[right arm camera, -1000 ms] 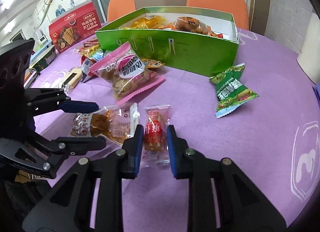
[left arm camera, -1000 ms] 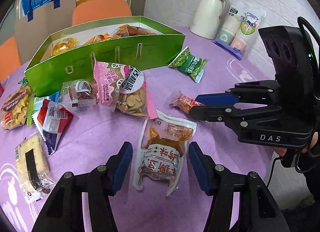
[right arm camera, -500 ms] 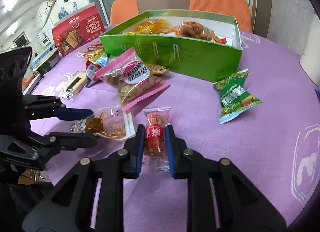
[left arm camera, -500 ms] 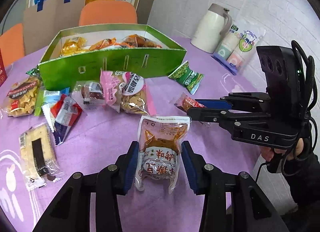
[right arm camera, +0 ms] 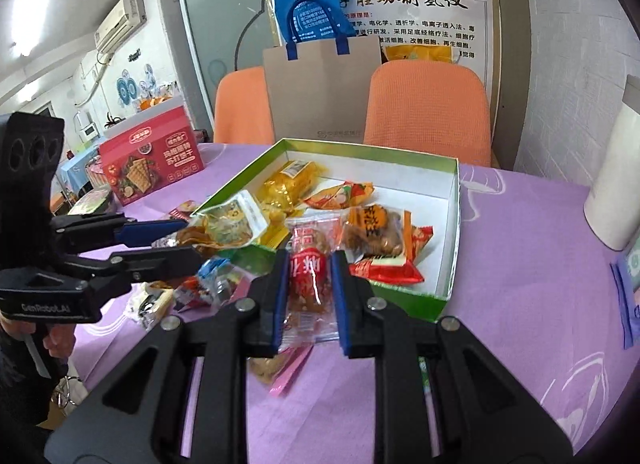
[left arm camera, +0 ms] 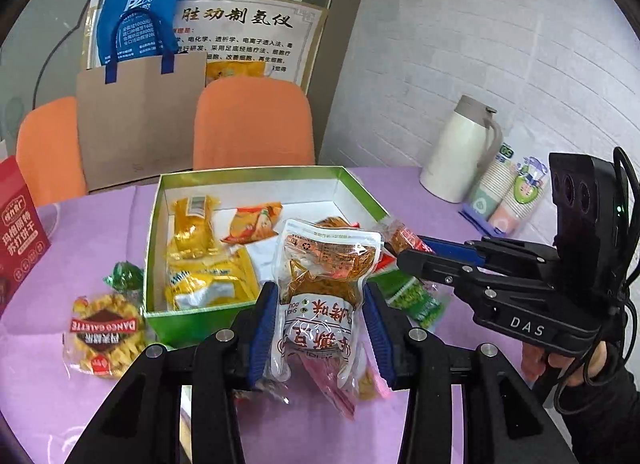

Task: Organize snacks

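Just short of the green box [right arm camera: 450, 264], near wall ahead: left gripper [left arm camera: 318, 334] clamped on upright clear pouch [left arm camera: 320, 284], right gripper [right arm camera: 309, 296] clamped on red sachet [right arm camera: 308, 276], long axes box-ward

Between my left gripper's [left arm camera: 318, 328] matt blue pads [left arm camera: 264, 328] sits a glossy clear plastic pouch [left arm camera: 320, 284]. Ahead, the green box [left arm camera: 200, 316] looks like smooth card; under it, the bench's [left arm camera: 60, 256] purple cloth is matt.

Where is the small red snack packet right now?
Right wrist view, centre: the red snack packet is clamped in the right gripper, just in front of the green box.
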Demonstrator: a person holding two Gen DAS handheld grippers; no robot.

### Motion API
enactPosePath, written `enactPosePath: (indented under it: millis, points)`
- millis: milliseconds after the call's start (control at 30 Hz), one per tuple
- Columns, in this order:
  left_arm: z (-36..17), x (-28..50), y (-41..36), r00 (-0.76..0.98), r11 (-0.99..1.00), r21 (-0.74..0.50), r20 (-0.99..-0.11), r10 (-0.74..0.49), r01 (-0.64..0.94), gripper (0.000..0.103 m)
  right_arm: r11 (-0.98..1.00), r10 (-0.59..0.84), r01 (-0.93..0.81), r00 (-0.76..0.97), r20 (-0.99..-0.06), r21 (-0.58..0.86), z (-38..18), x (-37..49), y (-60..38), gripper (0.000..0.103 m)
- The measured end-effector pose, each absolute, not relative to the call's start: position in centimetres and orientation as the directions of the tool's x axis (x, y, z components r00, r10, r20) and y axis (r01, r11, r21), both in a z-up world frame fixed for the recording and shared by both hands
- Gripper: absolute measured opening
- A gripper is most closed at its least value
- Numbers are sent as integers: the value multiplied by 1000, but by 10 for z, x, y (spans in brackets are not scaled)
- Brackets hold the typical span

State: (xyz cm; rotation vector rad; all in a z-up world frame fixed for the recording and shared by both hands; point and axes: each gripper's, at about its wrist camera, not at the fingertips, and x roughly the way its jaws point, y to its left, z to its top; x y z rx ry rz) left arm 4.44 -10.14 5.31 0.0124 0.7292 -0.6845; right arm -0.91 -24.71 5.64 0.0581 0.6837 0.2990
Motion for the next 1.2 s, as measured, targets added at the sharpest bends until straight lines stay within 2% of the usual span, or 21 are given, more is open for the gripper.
enactPosePath:
  millis: [333,367,400,433,467,500,533,600,767,800,867,1000,1200]
  points:
    - [33,111,-104,562,847,-206,-668,-488,490,46,968,248,-199,695,-674,151,25,65,-246,23]
    - [31,113,-103,556,845,-215,-669,-493,490,51,968,248,-204,690,-680,147,22,69,-245,25]
    - [29,114,-101,549,841,-229,-668,-502,490,62,968,246,-209,687,-684,138,20,71,-243,28]
    - [27,114,-99,546,841,-240,-667,-506,486,71,968,242,-216,684,-688,125,18,72,-240,44]
    - [27,113,-97,557,847,-240,-663,-500,475,88,971,224,-216,685,-693,100,17,72,-238,68]
    - [28,111,-94,585,860,-227,-652,-483,457,93,976,196,-205,697,-690,71,17,70,-237,78]
    - [29,109,-92,608,869,-212,-641,-469,447,93,979,175,-196,714,-678,46,17,68,-236,88]
    - [30,109,-92,614,875,-206,-642,-459,439,93,980,165,-196,738,-655,26,19,63,-237,89]
    - [40,100,-87,637,884,-183,-633,-440,429,94,980,184,-189,712,-678,68,26,57,-245,91]
    - [44,95,-86,646,886,-173,-626,-436,430,93,979,190,-191,714,-674,74,30,52,-246,92]
    - [52,85,-84,661,890,-157,-617,-427,429,93,979,194,-189,726,-660,79,39,42,-248,101]
    - [64,61,-81,665,893,-137,-622,-414,428,94,973,224,-212,756,-615,93,61,10,-253,102]
    - [59,14,-76,623,851,-182,-609,-490,492,94,971,239,-206,783,-574,123,69,-40,-275,102]
